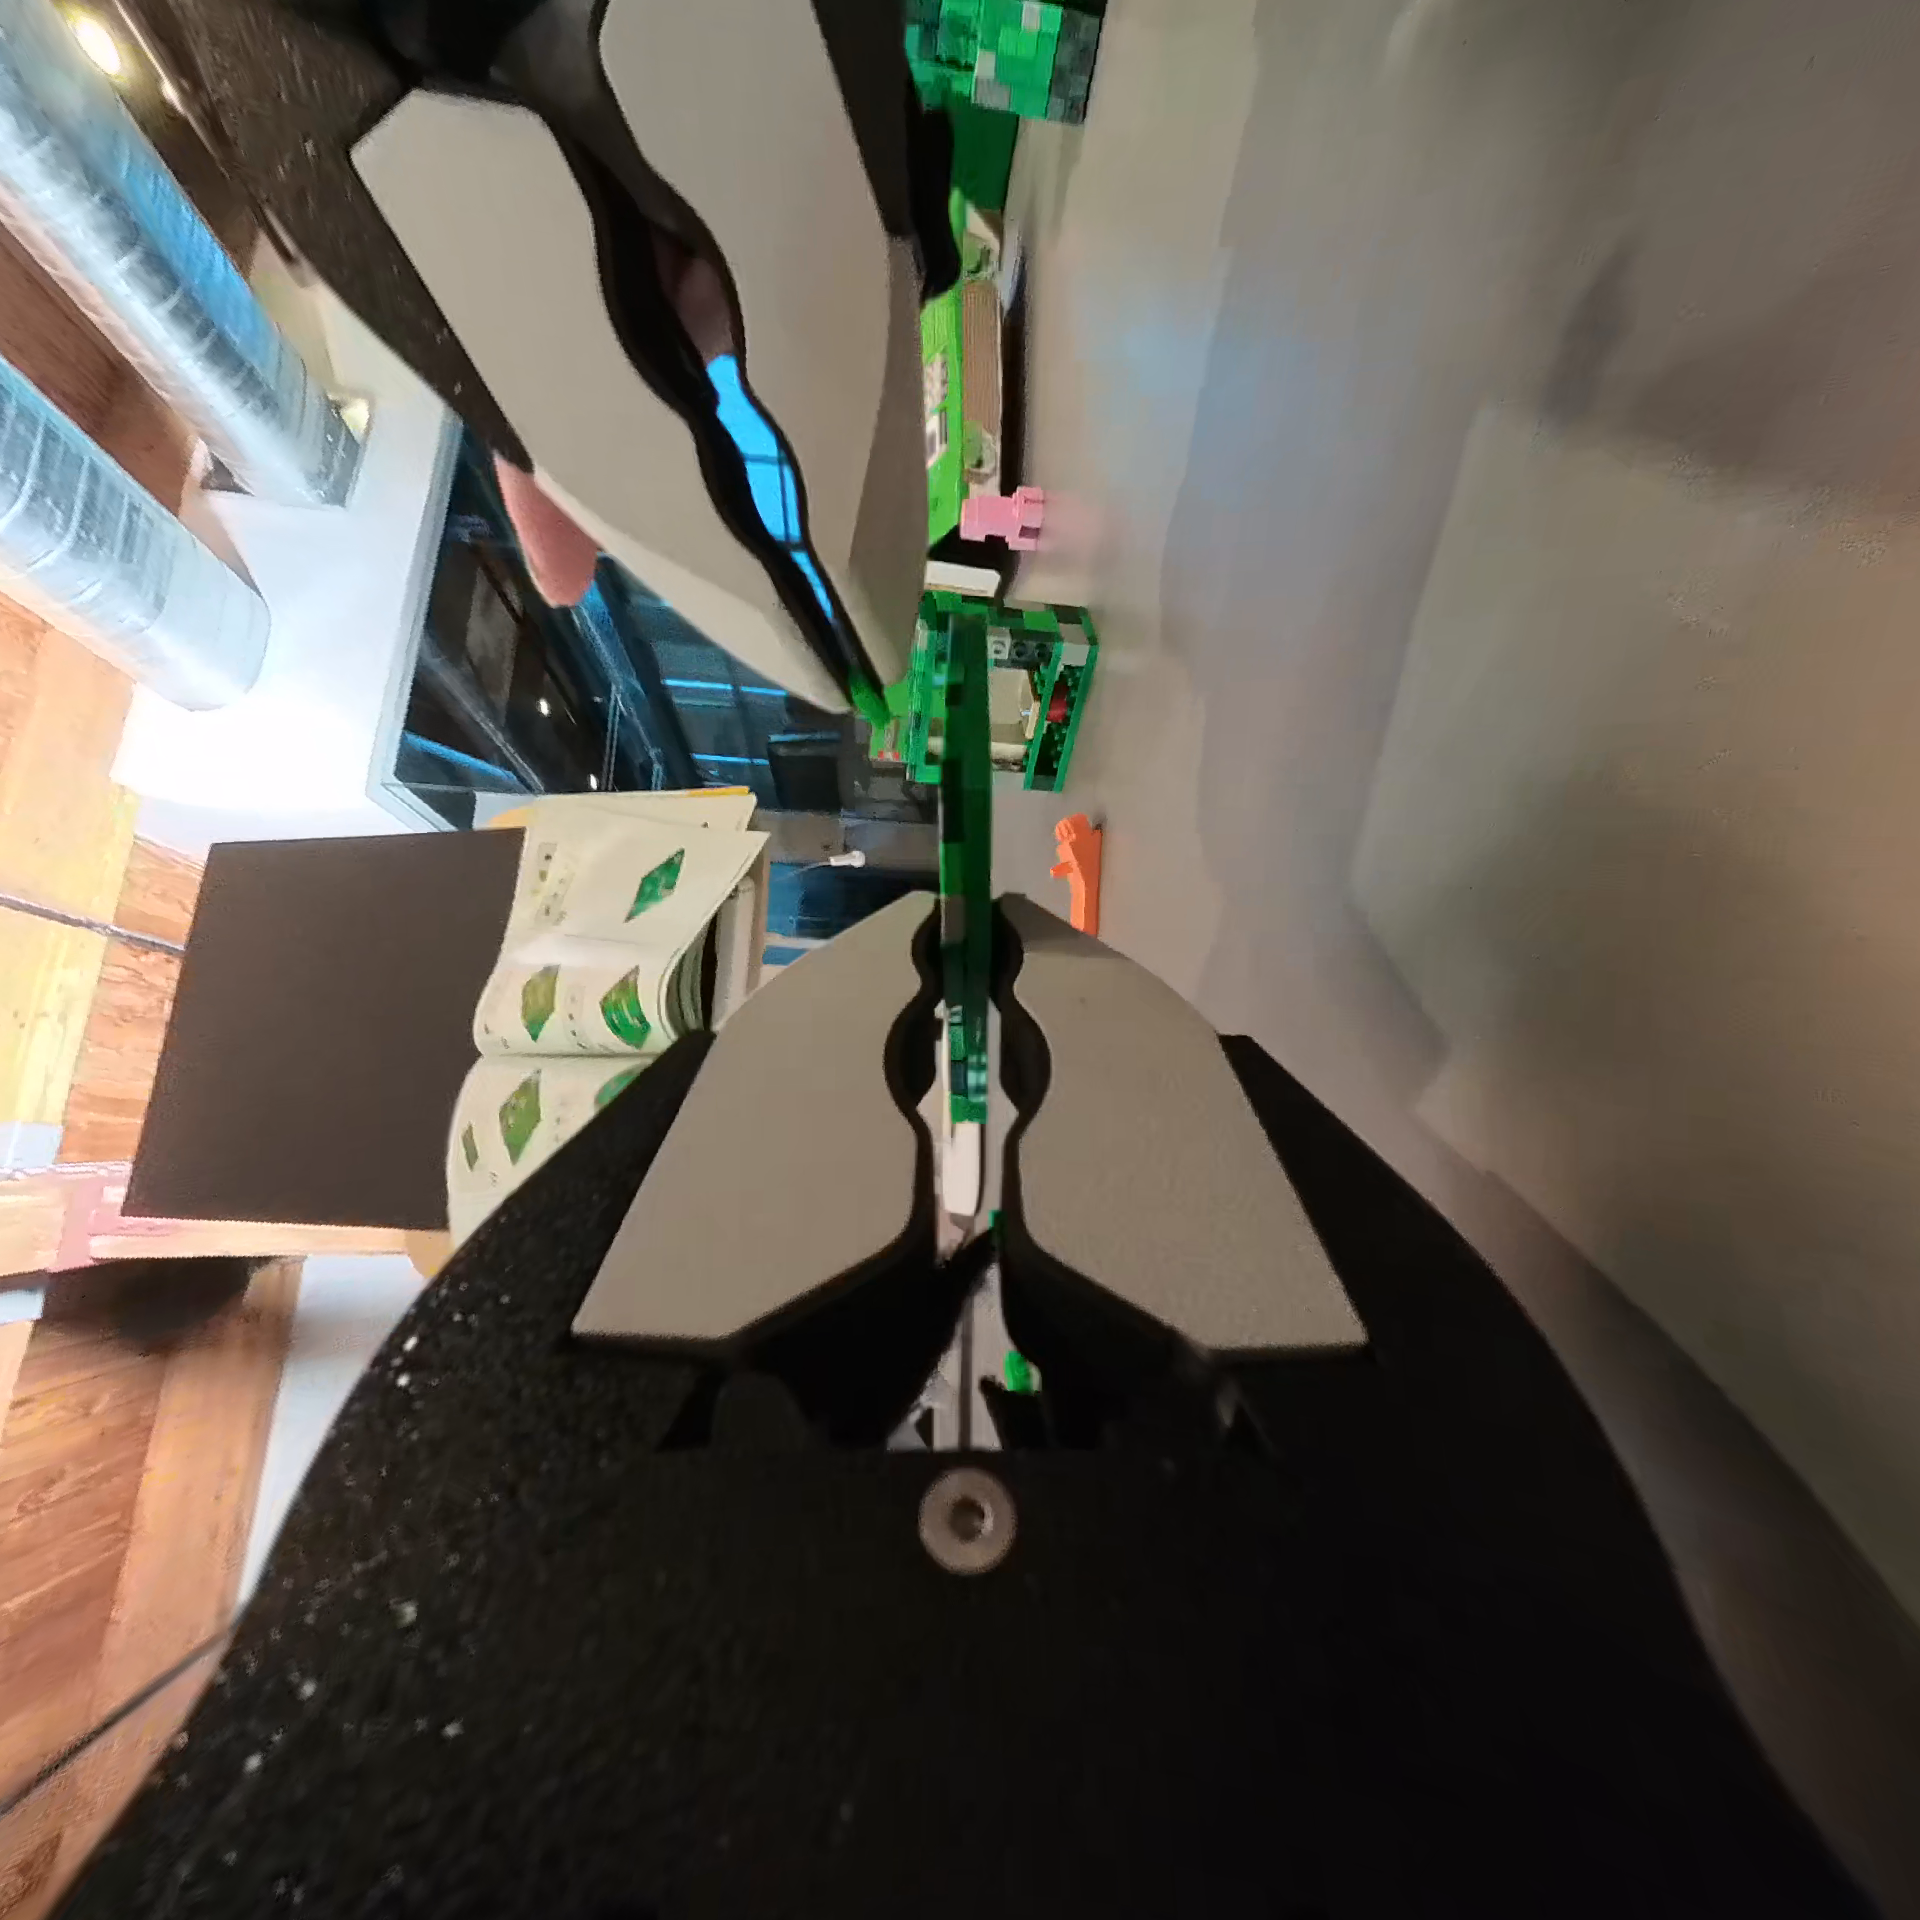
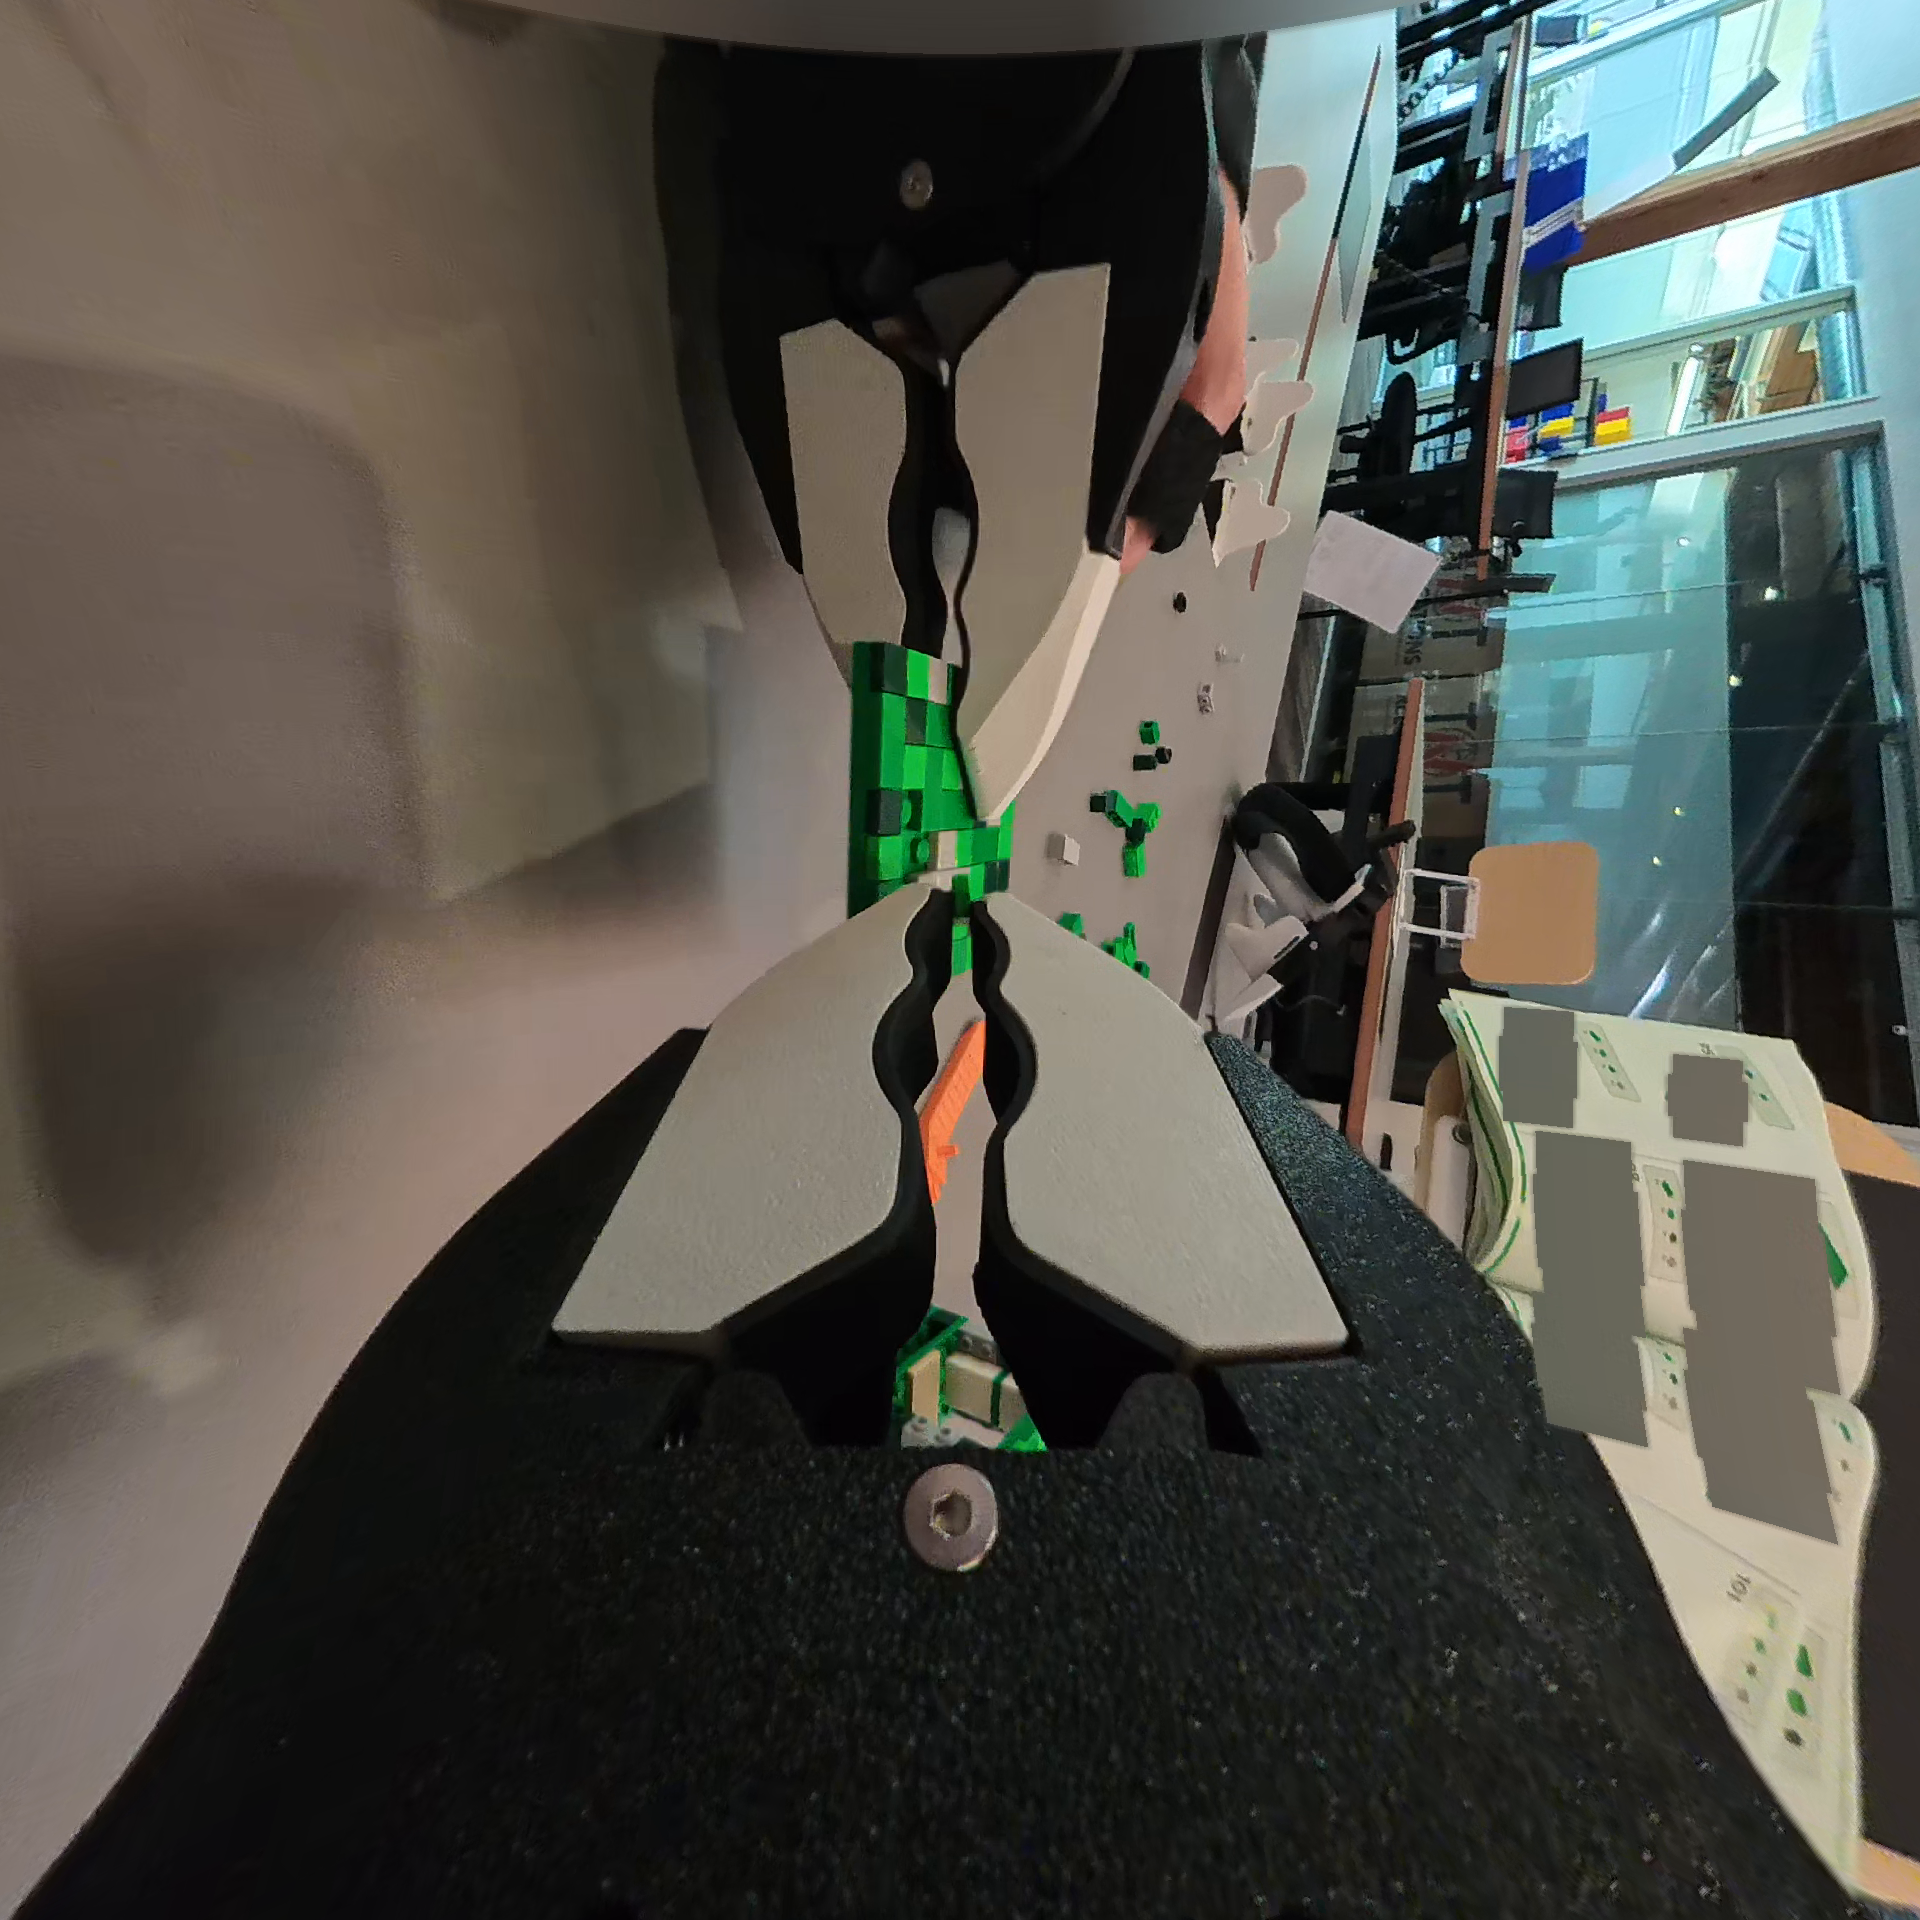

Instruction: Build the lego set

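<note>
green plate pinched at opposite ends

left view: left tongs [image 1: 968, 920] clamped on the plate [image 1: 964, 790], long axis running straight ahead to the right tongs [image 1: 868, 698], off the counter [image 1: 1455, 623].
right view: right tongs [image 2: 966, 914] clamped on the plate's [image 2: 904, 769] near edge.

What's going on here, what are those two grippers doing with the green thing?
A person is building a Lego set with two handheld grippers. The left gripper and the right gripper are both shut on opposite ends of a flat green Lego panel, held off the white table. Loose green pieces, an orange brick separator and an open instruction booklet sit nearby.
</note>
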`<control>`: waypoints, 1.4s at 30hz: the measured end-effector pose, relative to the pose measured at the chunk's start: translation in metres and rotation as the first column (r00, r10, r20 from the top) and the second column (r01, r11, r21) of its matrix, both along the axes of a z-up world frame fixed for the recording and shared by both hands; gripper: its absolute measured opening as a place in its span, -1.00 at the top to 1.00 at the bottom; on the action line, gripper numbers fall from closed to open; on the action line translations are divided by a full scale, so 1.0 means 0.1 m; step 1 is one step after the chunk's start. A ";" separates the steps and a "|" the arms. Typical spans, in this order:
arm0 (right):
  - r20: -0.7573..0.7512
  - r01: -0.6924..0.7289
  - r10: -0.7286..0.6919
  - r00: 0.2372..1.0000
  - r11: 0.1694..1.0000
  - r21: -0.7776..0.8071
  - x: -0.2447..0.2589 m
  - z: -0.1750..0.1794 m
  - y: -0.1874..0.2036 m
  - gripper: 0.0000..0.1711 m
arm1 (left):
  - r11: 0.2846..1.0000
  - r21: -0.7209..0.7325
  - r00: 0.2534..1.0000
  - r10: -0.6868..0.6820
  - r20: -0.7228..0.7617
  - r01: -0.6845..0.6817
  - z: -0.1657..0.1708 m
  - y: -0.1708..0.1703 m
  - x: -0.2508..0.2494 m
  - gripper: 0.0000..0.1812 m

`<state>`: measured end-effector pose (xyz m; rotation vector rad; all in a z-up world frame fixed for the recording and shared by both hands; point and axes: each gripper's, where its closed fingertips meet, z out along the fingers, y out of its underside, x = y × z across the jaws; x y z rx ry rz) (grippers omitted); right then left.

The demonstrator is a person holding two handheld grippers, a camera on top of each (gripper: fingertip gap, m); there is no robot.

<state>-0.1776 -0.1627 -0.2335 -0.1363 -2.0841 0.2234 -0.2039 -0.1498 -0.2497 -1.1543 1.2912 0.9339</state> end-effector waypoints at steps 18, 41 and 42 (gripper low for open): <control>-0.005 -0.001 0.002 1.000 0.999 0.041 -0.03 -0.03 0.01 0.97 | 1.000 0.007 1.000 -0.013 0.018 0.013 0.02 -0.01 0.01 0.94; 0.057 0.002 -0.016 0.998 0.971 0.241 0.07 -0.09 0.04 0.89 | 1.000 -0.014 1.000 -0.025 0.017 0.025 0.01 -0.02 0.03 0.94; 0.066 -0.002 -0.014 0.998 0.971 0.238 0.07 -0.09 0.03 0.88 | 0.999 -0.016 0.999 -0.030 0.015 0.030 0.00 -0.03 0.04 0.94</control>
